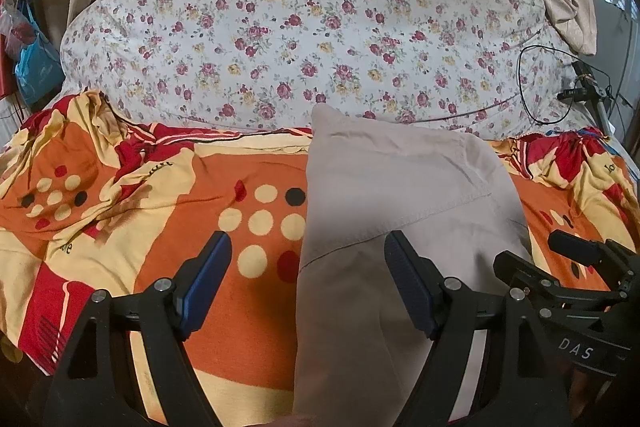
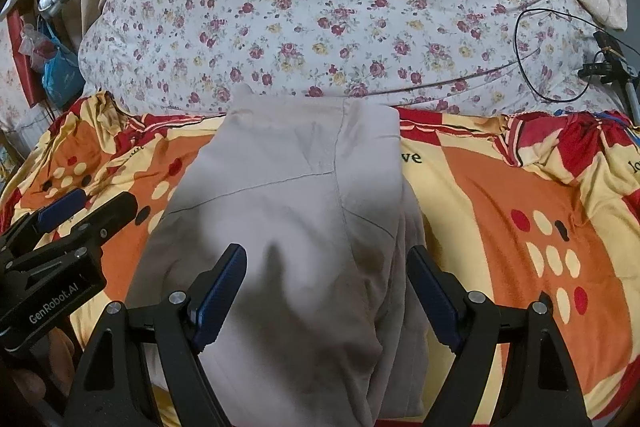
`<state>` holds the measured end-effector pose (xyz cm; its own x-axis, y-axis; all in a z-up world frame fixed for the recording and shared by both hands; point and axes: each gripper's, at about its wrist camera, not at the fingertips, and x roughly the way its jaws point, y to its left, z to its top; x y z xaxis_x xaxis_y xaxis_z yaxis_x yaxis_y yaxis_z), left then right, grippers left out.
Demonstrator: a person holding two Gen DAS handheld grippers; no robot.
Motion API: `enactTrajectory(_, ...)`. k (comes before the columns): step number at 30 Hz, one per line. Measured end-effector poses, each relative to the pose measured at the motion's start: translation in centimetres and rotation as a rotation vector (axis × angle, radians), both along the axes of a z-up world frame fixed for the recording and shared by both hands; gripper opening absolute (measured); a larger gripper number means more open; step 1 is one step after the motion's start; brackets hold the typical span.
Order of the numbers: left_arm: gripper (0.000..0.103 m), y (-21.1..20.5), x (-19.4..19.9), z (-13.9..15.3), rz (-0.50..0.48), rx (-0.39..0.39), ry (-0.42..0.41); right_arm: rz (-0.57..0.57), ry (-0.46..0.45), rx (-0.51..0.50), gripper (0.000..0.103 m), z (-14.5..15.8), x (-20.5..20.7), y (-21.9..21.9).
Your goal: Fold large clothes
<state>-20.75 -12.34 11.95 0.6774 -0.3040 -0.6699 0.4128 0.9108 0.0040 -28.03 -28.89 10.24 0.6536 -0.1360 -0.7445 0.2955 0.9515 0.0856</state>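
Both hand-held grippers, left and right, hover with jaws spread and empty over the beige garment, lying partly folded lengthwise on the orange bedspread. Best pinch both near corners evenly, then carry them far.

Beige garment folded up on the bed

Plain light beige-grey fabric with visible seams, lying flat as a long narrow stack, doubled layers showing along its right edge.
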Motion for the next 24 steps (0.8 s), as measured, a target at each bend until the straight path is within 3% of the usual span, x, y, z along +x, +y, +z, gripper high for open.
enactTrajectory(24, 0.079, -0.39, -0.13, -0.65, 0.001, 0.007, 0.006, -0.004, 0.019, 0.011, 0.083, -0.77, 0.22, -0.1)
